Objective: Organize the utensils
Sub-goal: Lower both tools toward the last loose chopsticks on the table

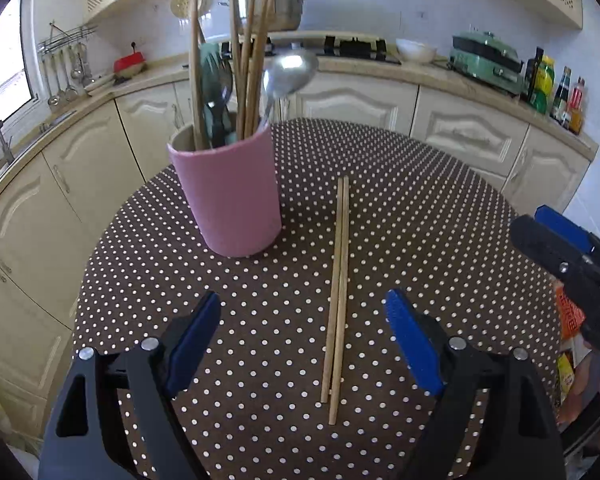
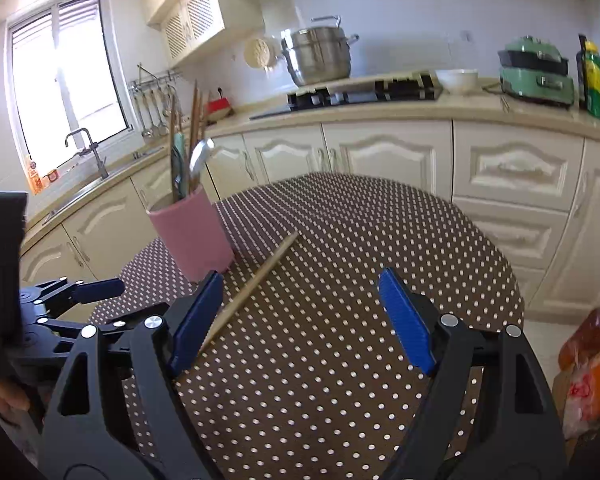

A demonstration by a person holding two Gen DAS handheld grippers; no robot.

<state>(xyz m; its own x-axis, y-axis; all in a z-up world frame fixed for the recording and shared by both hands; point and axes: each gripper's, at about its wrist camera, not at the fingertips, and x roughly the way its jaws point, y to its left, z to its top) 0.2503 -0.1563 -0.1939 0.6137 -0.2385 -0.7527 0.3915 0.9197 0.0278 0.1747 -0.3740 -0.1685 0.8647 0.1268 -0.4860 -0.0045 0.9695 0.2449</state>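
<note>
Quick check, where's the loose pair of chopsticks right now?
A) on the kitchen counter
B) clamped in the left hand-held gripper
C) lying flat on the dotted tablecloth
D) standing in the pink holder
C: the loose chopsticks lie side by side on the dotted tablecloth, right of the pink holder, and the open left hand-held gripper has no pad on them.

**Utensil count on your table**

You have two loose chopsticks [image 1: 337, 292] lying side by side, one pink holder [image 1: 228, 196] (its bundle of upright chopsticks is too overlapped to count), one metal ladle [image 1: 290, 74], and one slotted spoon [image 1: 188, 2].
</note>
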